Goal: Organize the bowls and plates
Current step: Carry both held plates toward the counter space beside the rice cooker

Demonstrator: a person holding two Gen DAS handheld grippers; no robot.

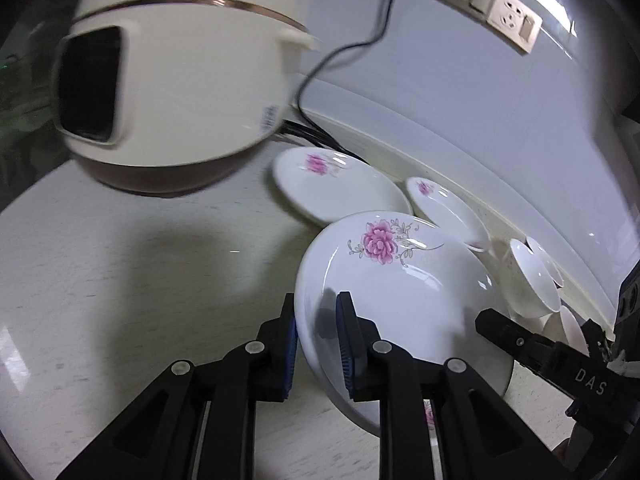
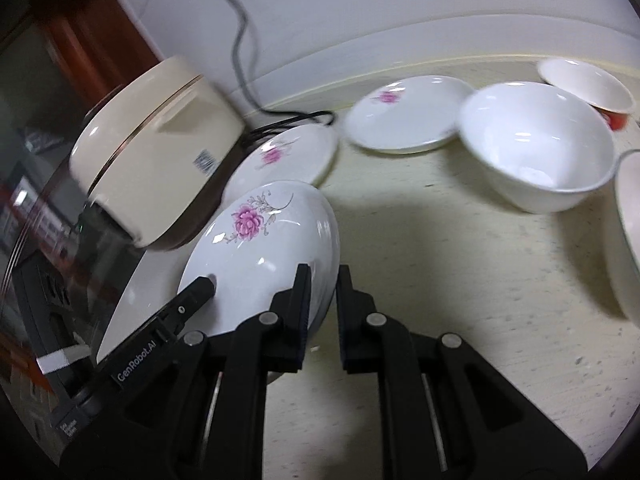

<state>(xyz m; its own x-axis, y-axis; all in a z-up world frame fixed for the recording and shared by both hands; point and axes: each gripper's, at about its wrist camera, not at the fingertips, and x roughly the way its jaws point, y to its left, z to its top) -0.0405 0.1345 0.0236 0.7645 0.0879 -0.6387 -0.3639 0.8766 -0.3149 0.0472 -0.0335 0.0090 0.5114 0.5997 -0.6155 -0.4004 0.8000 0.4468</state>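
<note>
A white plate with a pink flower (image 1: 400,292) (image 2: 260,256) is held tilted above the counter by both grippers. My left gripper (image 1: 318,340) is shut on its left rim. My right gripper (image 2: 323,304) is shut on its right rim; the right gripper also shows in the left wrist view (image 1: 520,340), and the left gripper in the right wrist view (image 2: 188,304). Two more flowered plates (image 1: 336,184) (image 1: 448,208) lie on the counter behind, also seen in the right wrist view (image 2: 288,160) (image 2: 404,112). A white bowl (image 2: 536,140) stands right of them.
A cream rice cooker (image 1: 176,72) (image 2: 156,152) stands at the back left with its black cord (image 1: 340,56). A red-and-white bowl (image 2: 588,88) sits at the far right back, and another bowl rim (image 2: 628,232) is at the right edge. White cups (image 1: 532,276) stand by the wall.
</note>
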